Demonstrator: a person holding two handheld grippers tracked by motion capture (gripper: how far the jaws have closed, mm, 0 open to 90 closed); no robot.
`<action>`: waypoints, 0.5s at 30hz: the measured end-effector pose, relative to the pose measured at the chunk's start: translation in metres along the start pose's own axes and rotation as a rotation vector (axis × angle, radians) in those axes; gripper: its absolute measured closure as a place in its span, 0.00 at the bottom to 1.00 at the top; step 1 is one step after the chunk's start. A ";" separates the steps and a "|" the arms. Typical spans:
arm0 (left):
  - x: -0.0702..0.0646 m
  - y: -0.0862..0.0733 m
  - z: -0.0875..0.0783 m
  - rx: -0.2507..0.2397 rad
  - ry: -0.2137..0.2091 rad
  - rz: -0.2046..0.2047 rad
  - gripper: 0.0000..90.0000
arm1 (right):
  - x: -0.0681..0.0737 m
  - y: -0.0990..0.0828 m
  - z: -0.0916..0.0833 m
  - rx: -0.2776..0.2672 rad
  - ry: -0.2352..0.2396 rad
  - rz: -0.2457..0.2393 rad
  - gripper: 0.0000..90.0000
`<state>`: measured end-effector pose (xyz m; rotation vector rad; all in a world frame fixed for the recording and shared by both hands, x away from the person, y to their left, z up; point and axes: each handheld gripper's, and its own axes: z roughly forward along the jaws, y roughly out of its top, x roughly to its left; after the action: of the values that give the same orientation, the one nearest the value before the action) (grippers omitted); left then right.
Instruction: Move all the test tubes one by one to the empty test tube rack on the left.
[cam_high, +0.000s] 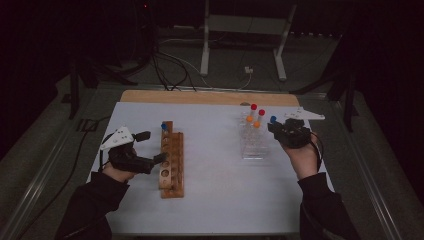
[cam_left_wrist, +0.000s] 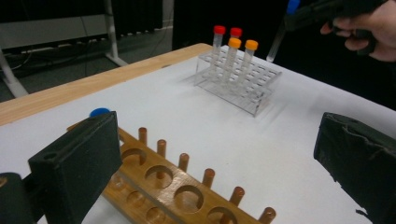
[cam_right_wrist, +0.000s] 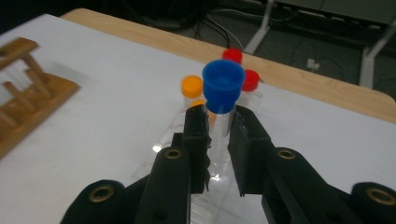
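A blue-capped test tube (cam_right_wrist: 223, 84) is clamped between the jaws of my right gripper (cam_right_wrist: 218, 122), which is shut on it just below the cap. In the high view this right gripper (cam_high: 285, 131) holds the tube (cam_high: 273, 119) in the air beside the clear plastic rack (cam_high: 252, 145). That rack holds two red-capped tubes (cam_left_wrist: 219, 29) and two orange-capped tubes (cam_left_wrist: 251, 45). My left gripper (cam_high: 159, 159) is open at the wooden rack (cam_high: 172, 175), its jaws wide apart over the holes (cam_left_wrist: 187, 193). Another blue-capped tube (cam_high: 164, 126) stands at the wooden rack's far end.
A white sheet (cam_high: 215, 200) covers the table, with a strip of bare wood (cam_high: 200, 96) along the far edge. Behind the table are a grey metal stand (cam_high: 245, 25) and cables (cam_high: 170, 70) on the floor.
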<state>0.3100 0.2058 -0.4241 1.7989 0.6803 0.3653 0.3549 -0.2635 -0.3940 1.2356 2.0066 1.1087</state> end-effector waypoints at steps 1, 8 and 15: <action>-0.001 0.001 0.000 0.001 -0.007 0.001 0.02 | 0.001 0.001 -0.003 -0.002 0.006 -0.004 0.86; -0.008 0.009 0.005 0.009 -0.046 0.003 0.02 | 0.018 0.002 -0.015 -0.007 0.065 -0.041 0.86; -0.018 0.018 0.013 0.021 -0.096 0.012 0.02 | 0.041 -0.010 -0.014 0.009 0.139 -0.073 0.86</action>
<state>0.3079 0.1813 -0.4097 1.8289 0.6088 0.2787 0.3216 -0.2340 -0.3956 1.1070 2.1440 1.1800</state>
